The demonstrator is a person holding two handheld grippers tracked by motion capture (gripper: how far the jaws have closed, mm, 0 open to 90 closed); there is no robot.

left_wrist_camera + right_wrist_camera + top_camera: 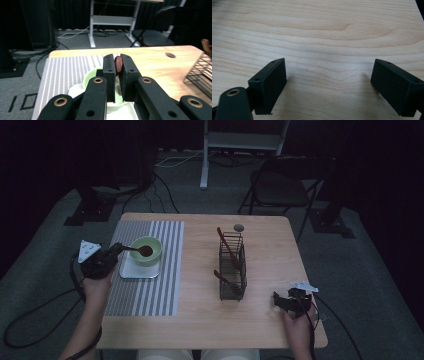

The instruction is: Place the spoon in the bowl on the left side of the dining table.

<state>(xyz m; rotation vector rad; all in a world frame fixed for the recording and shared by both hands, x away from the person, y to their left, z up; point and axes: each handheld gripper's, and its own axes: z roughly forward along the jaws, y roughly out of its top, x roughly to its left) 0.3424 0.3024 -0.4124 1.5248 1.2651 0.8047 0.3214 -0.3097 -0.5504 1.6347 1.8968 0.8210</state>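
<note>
The wooden spoon (136,249) you hold lies with its dark head in the green bowl (152,246), its handle running back to your left tool (116,251), whose jaws are pressed together on it; in the left gripper view the spoon (118,64) shows between the pads, pinched flat. Judge it as light, stiff and not fragile, but smooth and narrow, so it may swivel in the pinch if you hold it far from the head; a hold near the middle of the handle, flat faces against the pads, should keep it steady. The bowl sits on a small white tray (131,271), which lies on the striped mat (165,270) at the left of the counter (260,320); the bowl looks light enough to slide if you push the spoon against its wall. Your left forearm comes in from the lower left, the tool pointing level toward the bowl. A wire basket (233,270) with more spoons stands mid-counter, well apart. Your right tool (281,301) rests near the counter's right front edge, its jaws spread wide over bare wood and holding nothing.
</note>
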